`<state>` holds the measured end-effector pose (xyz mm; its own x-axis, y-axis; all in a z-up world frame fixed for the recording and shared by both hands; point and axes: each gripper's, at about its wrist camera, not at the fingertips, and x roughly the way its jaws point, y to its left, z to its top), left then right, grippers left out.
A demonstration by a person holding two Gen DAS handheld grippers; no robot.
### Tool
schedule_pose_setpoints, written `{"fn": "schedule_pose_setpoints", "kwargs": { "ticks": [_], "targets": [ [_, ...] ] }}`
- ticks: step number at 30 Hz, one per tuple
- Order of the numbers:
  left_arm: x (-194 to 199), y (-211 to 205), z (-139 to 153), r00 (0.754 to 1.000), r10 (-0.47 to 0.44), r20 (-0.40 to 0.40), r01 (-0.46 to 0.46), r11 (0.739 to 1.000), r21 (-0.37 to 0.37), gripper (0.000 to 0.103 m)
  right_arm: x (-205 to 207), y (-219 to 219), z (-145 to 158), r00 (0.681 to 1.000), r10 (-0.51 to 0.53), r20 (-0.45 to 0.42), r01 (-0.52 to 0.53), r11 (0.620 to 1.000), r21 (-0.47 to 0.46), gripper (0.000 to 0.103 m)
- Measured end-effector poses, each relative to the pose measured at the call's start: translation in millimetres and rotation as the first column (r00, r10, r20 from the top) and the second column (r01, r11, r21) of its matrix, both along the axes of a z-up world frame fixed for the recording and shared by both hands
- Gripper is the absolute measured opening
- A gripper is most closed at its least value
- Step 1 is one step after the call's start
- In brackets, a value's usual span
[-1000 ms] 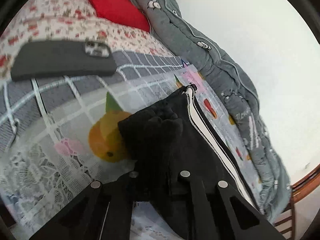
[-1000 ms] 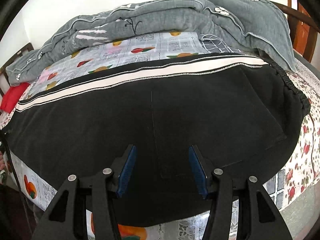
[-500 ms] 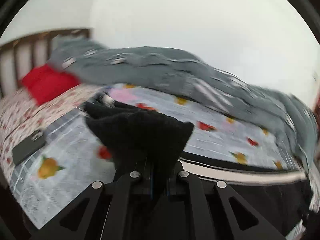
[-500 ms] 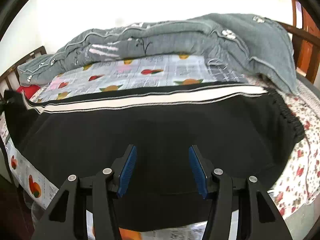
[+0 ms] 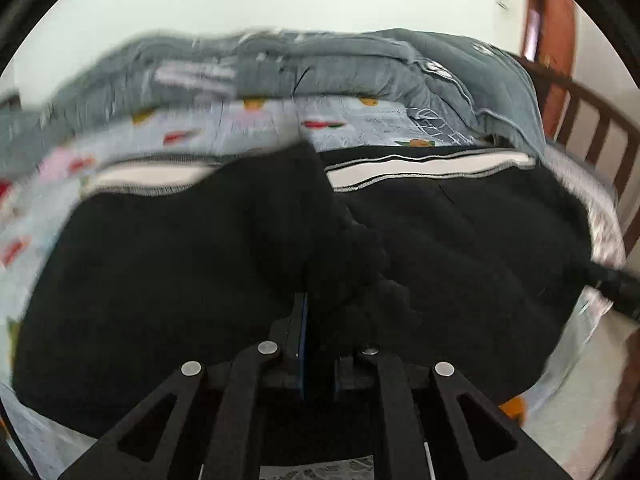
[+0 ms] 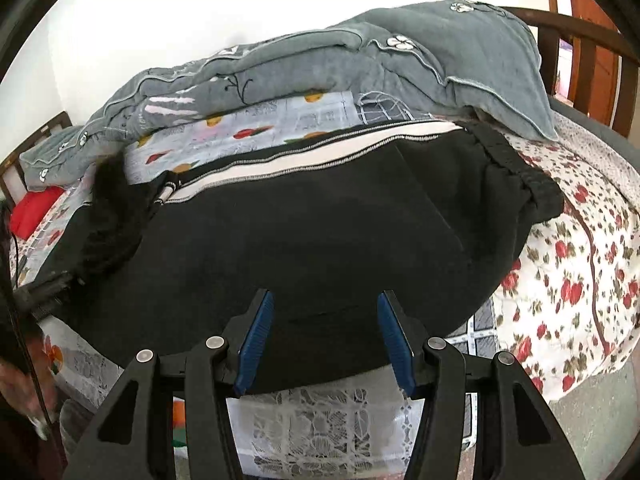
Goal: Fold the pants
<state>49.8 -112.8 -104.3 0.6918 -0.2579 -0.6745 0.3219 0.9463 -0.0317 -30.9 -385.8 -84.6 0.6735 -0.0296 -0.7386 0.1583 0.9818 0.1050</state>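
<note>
Black pants (image 6: 340, 232) with a white side stripe lie across the bed, waistband at the right. My left gripper (image 5: 318, 320) is shut on the pants' leg end (image 5: 320, 232) and holds it lifted above the rest of the pants (image 5: 480, 260); the view is blurred. In the right wrist view that raised leg end (image 6: 112, 216) shows at the left. My right gripper (image 6: 325, 336) is open and empty, its blue pads just above the pants' near edge.
A grey quilt (image 6: 320, 64) is bunched along the far side of the bed. A red pillow (image 6: 34, 210) lies at the far left. The wooden bed frame (image 6: 580, 28) stands at the right. A floral sheet (image 6: 580, 264) covers the right end.
My left gripper has swung with the leg end from the bed's left end toward the right, over the pants. The right gripper has stayed open and drifted slightly.
</note>
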Motion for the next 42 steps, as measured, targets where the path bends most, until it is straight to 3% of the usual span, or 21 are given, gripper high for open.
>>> {"fn": "schedule_pose_setpoints", "kwargs": {
  "ticks": [2, 5, 7, 8, 9, 11, 16, 19, 22, 24, 27, 32, 39, 42],
  "targets": [
    [-1.0, 10.2, 5.0, 0.999, -0.037, -0.019, 0.037, 0.999, -0.024, 0.015, 0.1, 4.8, 0.8, 1.000, 0.011, 0.000, -0.011, 1.000, -0.007, 0.054],
    [-4.7, 51.3, 21.7, 0.995, -0.086, -0.055, 0.074, 0.981, -0.179, 0.031, 4.0, 19.4, 5.8, 0.999, 0.037, 0.013, -0.037, 0.999, -0.011, 0.054],
    [-13.4, 74.3, 30.2, 0.998, -0.070, -0.011, 0.066, 0.978, -0.200, 0.062, 9.7, 32.5, 10.5, 0.998, 0.061, 0.025, -0.061, 0.998, 0.010, 0.054],
    [-16.4, 80.2, 31.4, 0.998, -0.052, 0.023, 0.056, 0.979, -0.196, 0.067, 12.8, 39.0, 12.6, 0.997, 0.075, 0.031, -0.076, 0.997, 0.028, 0.054],
    [-25.8, 101.0, 35.7, 0.997, -0.003, 0.083, 0.018, 0.983, -0.181, 0.068, 18.6, 49.0, 14.9, 0.995, 0.097, 0.038, -0.099, 0.994, 0.055, 0.054],
    [-28.9, 126.2, 37.5, 0.993, 0.049, 0.110, -0.031, 0.987, -0.157, 0.068, 27.5, 66.2, 17.6, 0.990, 0.136, 0.047, -0.140, 0.986, 0.094, 0.054],
    [-31.0, 207.4, 28.9, 0.979, 0.201, 0.041, -0.191, 0.964, -0.186, 0.068, 52.5, 112.6, 14.0, 0.975, 0.219, 0.047, -0.224, 0.959, 0.173, 0.054],
    [-36.7, 241.7, 17.3, 0.974, 0.226, -0.003, -0.221, 0.950, -0.221, 0.068, 71.5, 137.5, -1.0, 0.968, 0.249, 0.014, -0.245, 0.941, 0.232, 0.054],
    [-46.7, 261.7, 6.1, 0.982, 0.185, -0.027, -0.186, 0.951, -0.246, 0.068, 83.3, 147.2, -17.2, 0.968, 0.249, -0.010, -0.235, 0.924, 0.301, 0.054],
    [-53.6, 265.6, 0.9, 0.987, 0.160, -0.025, -0.161, 0.955, -0.247, 0.068, 88.0, 152.3, -24.4, 0.974, 0.227, -0.010, -0.213, 0.927, 0.310, 0.052],
    [-54.9, 253.9, -5.1, 0.989, 0.144, -0.021, -0.146, 0.969, -0.199, 0.068, 91.1, 161.4, -25.7, 0.969, 0.246, -0.016, -0.229, 0.922, 0.314, 0.034],
    [-42.6, 229.3, -12.0, 0.987, 0.160, 0.003, -0.158, 0.982, -0.106, 0.068, 92.4, 164.9, -24.9, 0.969, 0.245, -0.033, -0.224, 0.928, 0.298, 0.036],
    [-26.1, 225.2, -9.9, 0.971, 0.237, 0.026, -0.233, 0.967, -0.101, 0.068, 90.8, 165.5, -24.8, 0.969, 0.246, -0.038, -0.224, 0.929, 0.294, 0.036],
    [-25.2, 225.8, -11.7, 0.970, 0.242, 0.037, -0.237, 0.966, -0.098, 0.070, 93.7, 169.9, -24.2, 0.968, 0.247, -0.043, -0.225, 0.931, 0.286, 0.043]
  ]
}}
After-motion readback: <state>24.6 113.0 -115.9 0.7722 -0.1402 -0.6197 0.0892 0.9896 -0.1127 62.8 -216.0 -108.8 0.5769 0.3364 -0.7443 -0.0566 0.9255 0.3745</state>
